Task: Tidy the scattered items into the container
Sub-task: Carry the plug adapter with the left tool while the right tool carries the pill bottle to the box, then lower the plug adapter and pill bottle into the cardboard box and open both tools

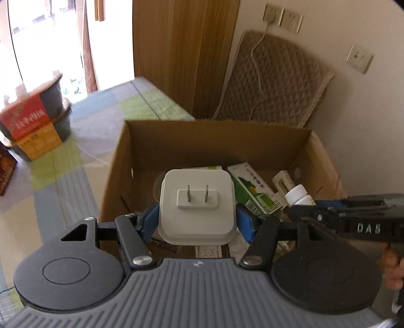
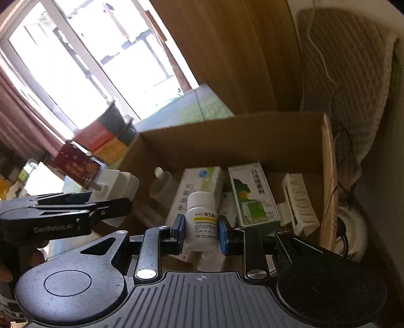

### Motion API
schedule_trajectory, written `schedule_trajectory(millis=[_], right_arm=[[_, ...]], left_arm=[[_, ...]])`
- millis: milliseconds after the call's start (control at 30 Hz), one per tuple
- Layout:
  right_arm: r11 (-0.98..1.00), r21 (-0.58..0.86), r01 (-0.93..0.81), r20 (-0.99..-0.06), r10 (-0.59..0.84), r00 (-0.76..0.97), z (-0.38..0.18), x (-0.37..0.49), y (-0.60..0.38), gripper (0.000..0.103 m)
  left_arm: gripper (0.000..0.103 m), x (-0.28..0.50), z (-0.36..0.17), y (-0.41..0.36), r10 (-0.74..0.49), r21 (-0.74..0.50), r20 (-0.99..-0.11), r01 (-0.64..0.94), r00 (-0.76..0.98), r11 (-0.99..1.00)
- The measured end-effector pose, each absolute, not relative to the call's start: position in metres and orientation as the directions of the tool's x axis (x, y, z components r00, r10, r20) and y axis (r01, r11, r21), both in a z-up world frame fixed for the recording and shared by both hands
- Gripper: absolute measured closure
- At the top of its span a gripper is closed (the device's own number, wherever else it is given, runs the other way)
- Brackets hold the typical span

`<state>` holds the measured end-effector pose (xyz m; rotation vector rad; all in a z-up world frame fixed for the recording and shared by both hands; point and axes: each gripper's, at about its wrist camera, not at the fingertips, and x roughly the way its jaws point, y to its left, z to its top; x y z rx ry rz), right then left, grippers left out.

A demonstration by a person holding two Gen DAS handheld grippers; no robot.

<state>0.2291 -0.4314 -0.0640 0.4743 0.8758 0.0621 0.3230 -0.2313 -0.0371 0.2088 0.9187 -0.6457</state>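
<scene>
My left gripper is shut on a white plug adapter, prongs facing the camera, held over the open cardboard box. My right gripper is shut on a white pill bottle, also above the box. In the left wrist view the bottle and right gripper show at the right; in the right wrist view the adapter shows at the left. Inside the box lie a green medicine carton, a white-green carton, a clear bottle and a white plastic holder.
The box stands on a striped green-grey cloth. Red and orange cartons lean against a dark basin at the far left. A wooden panel, a quilted pad with a cable, and wall sockets stand behind.
</scene>
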Motion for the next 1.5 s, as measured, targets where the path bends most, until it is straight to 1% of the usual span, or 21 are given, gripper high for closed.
schedule_trajectory(millis=[133,267,600,800,900,967,1067,1333,1367,1400,1433,1500], right_arm=[[0.902,0.398,0.166,-0.760,0.223,0.610,-0.083,0.235,-0.430,0.074],[0.921,0.352,0.164,-0.789,0.198,0.581,-0.096,0.240,-0.429,0.074],[0.930,0.329,0.166,-0.806,0.185,0.563,-0.109,0.242,-0.426,0.074],[0.933,0.322,0.160,-0.812,0.185,0.553,-0.111,0.240,-0.425,0.074],[0.935,0.317,0.159,-0.815,0.183,0.549,-0.112,0.240,-0.425,0.074],[0.937,0.314,0.151,-0.814,0.184,0.551,-0.113,0.244,-0.421,0.074],[0.939,0.316,0.139,-0.810,0.191,0.555,-0.113,0.248,-0.416,0.074],[0.947,0.306,0.096,-0.800,0.202,0.565,-0.113,0.250,-0.408,0.073],[0.946,0.311,0.091,-0.795,0.207,0.570,-0.113,0.249,-0.408,0.067],[0.947,0.307,0.091,-0.794,0.202,0.574,-0.111,0.248,-0.408,0.047],[0.950,0.299,0.093,-0.789,0.192,0.583,-0.110,0.247,-0.408,0.035],[0.953,0.288,0.092,-0.785,0.180,0.593,-0.108,0.245,-0.408,0.034]], left_arm=[[0.043,0.331,-0.060,-0.243,-0.396,-0.101,-0.829,0.590,0.396,0.801],[0.043,0.330,-0.073,-0.249,-0.362,-0.068,-0.850,0.601,0.384,0.796],[0.043,0.328,-0.098,-0.255,-0.290,0.006,-0.884,0.628,0.367,0.778],[0.042,0.324,-0.102,-0.251,-0.277,0.017,-0.889,0.631,0.365,0.776],[0.040,0.323,-0.099,-0.248,-0.272,0.032,-0.884,0.630,0.379,0.776],[0.036,0.323,-0.096,-0.247,-0.267,0.045,-0.880,0.630,0.392,0.776],[0.034,0.322,-0.092,-0.244,-0.259,0.062,-0.877,0.628,0.406,0.776],[0.032,0.324,-0.091,-0.238,-0.250,0.055,-0.880,0.609,0.404,0.791],[0.032,0.324,-0.091,-0.238,-0.251,0.052,-0.880,0.608,0.403,0.792],[0.031,0.324,-0.091,-0.237,-0.252,0.050,-0.880,0.607,0.402,0.793],[0.030,0.324,-0.090,-0.237,-0.252,0.048,-0.881,0.606,0.401,0.794],[0.029,0.324,-0.090,-0.237,-0.251,0.049,-0.881,0.605,0.401,0.795]])
